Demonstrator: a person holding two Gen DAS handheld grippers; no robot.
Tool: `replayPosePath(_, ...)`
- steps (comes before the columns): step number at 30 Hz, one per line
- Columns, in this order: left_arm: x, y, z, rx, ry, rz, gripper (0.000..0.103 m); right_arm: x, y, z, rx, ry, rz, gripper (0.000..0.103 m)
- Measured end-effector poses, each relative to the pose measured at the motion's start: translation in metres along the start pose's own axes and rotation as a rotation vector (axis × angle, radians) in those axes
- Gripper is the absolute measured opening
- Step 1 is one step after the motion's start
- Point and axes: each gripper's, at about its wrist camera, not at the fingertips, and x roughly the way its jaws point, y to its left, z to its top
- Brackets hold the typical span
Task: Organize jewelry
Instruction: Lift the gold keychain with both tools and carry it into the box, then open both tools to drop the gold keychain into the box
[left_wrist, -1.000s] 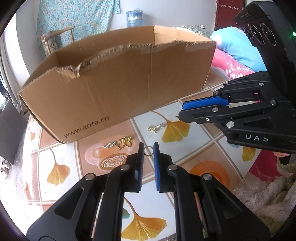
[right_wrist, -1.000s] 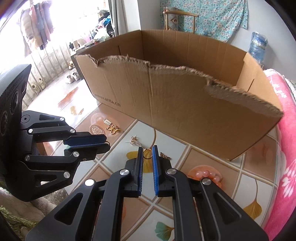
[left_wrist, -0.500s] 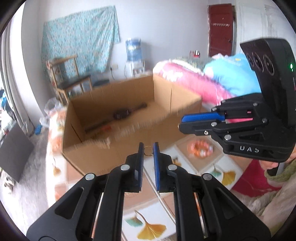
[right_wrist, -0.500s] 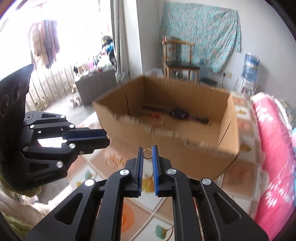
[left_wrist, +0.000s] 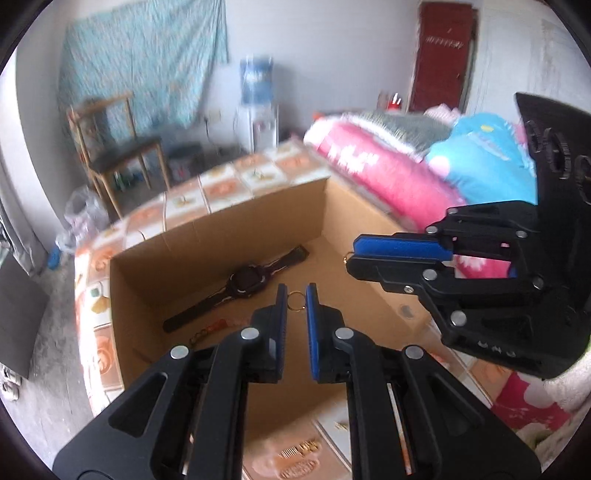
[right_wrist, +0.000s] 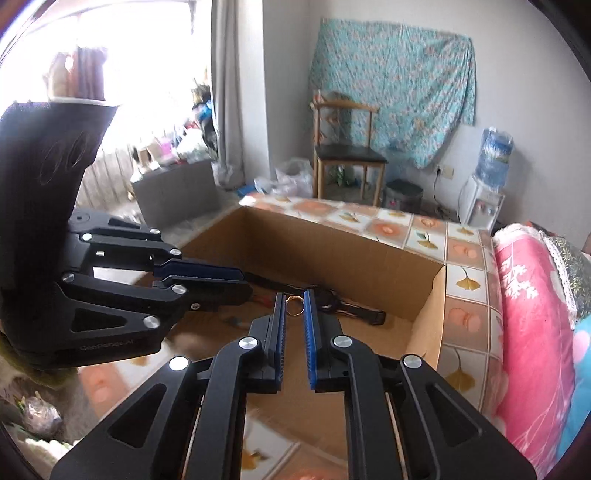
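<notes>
L gripper (left_wrist: 296, 300) pinching gold ring (left_wrist: 295, 300) at pad tips, R gripper (right_wrist: 294, 305) likewise clamped on second ring (right_wrist: 294, 305), both above open cardboard box (left_wrist: 221, 236), watch (left_wrist: 242, 284) on box floor

Two thin gold rings (left_wrist: 296, 300) (right_wrist: 294, 305) held above the open cardboard box (left_wrist: 155, 266); inside lie a black watch (left_wrist: 243, 283) and, apparently, a chain (left_wrist: 201, 335).
</notes>
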Motion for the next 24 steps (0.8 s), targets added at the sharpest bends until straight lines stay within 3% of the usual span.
replayPosePath(5,0.058,0.024,0.019,-0.04,0.192,-0.033,0.009,0.059,-0.03,0.015,0.06,0.169,0.023,0.01)
replayPosePath(10,0.093,0.032,0.019,-0.059,0.289,-0.028,0.009,0.094,-0.042,0.016,0.104,0.293,0.024,0.01)
replayPosePath(20,0.127,0.04,0.015,-0.133,0.38,-0.044,0.01,0.104,-0.044,0.017,0.124,0.336,-0.001,0.01)
replayPosePath(22,0.127,0.038,0.014,-0.136,0.39,-0.036,0.016,0.103,-0.042,0.016,0.12,0.337,-0.011,0.011)
replayPosePath(24,0.126,0.039,0.014,-0.139,0.391,-0.026,0.03,0.103,-0.041,0.016,0.119,0.336,-0.022,0.011)
